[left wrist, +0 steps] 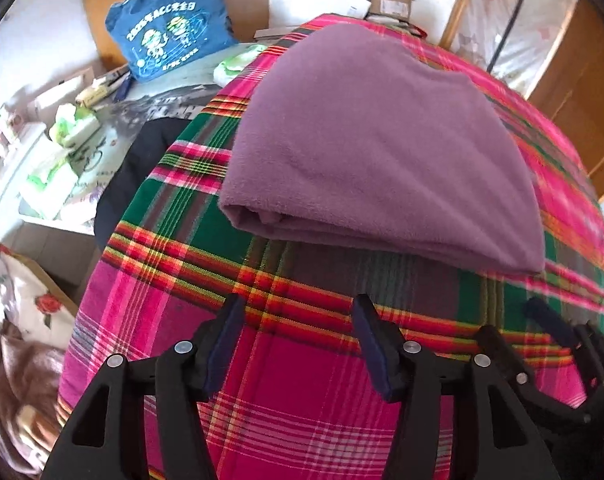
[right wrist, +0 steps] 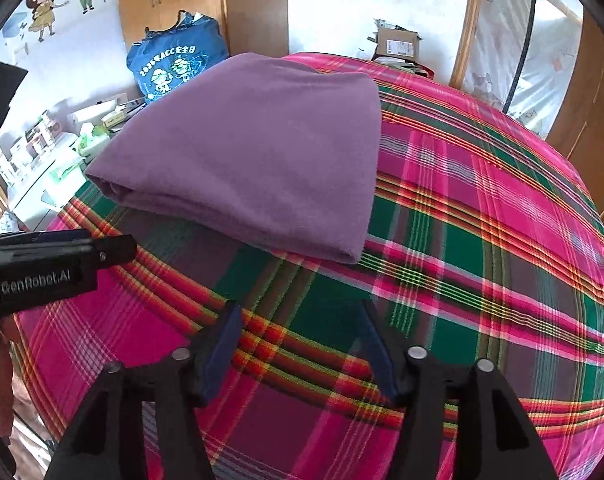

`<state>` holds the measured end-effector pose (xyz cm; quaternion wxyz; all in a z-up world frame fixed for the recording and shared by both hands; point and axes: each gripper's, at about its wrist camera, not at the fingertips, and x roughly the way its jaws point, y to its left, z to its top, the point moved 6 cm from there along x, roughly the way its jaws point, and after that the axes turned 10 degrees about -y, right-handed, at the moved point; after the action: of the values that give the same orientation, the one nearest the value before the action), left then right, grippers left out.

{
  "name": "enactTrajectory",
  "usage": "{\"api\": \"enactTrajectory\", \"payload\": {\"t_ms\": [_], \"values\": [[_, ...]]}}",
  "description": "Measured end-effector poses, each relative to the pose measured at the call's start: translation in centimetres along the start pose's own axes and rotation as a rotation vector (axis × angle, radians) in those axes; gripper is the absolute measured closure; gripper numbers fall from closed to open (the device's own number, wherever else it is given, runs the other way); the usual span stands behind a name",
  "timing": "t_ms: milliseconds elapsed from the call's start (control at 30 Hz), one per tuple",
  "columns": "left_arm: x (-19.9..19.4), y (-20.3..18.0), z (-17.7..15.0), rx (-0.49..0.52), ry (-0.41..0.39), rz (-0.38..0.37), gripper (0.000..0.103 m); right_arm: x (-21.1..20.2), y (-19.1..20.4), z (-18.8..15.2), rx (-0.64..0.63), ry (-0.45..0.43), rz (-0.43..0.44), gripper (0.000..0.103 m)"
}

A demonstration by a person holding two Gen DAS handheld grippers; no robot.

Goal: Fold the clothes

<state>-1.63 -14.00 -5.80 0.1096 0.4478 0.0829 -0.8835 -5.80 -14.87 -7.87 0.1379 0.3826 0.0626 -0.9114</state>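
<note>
Over on the left, against the wall, a blue bag [left wrist: 170, 24] with printed cartoon figures stands upright on a cluttered white counter [left wrist: 42, 168], among boxes and green packets. Next to that comes the bed, covered in a pink, green and red plaid blanket [left wrist: 310, 400]. The left gripper [left wrist: 298, 344] hangs over the near part of that blanket, pointing steeply down, its jaws spread apart with only bare plaid between them. A little further up the bed lies the purple garment [left wrist: 382, 152], folded into a thick flat rectangle, its doubled edge facing the grippers and touching neither. Beside the left one, the right gripper [right wrist: 298, 344] is likewise spread wide and empty above the plaid. At the far right edge of the bed sits a cardboard box [right wrist: 398, 44], with wooden doors beyond.
</note>
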Motion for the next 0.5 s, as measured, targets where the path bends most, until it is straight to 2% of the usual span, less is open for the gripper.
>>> {"api": "enactTrajectory", "payload": {"t_ms": [200, 400, 500], "values": [[0.11, -0.18, 0.00, -0.005, -0.002, 0.012, 0.039, 0.10, -0.20, 0.00, 0.001, -0.004, -0.006, 0.039], [0.30, -0.28, 0.06, -0.005, 0.002, 0.017, 0.039, 0.41, -0.58, 0.05, 0.014, -0.005, -0.022, 0.029], [0.29, -0.35, 0.10, -0.006, 0.006, 0.017, 0.038, 0.48, -0.69, 0.09, 0.017, -0.005, -0.027, 0.028]]}}
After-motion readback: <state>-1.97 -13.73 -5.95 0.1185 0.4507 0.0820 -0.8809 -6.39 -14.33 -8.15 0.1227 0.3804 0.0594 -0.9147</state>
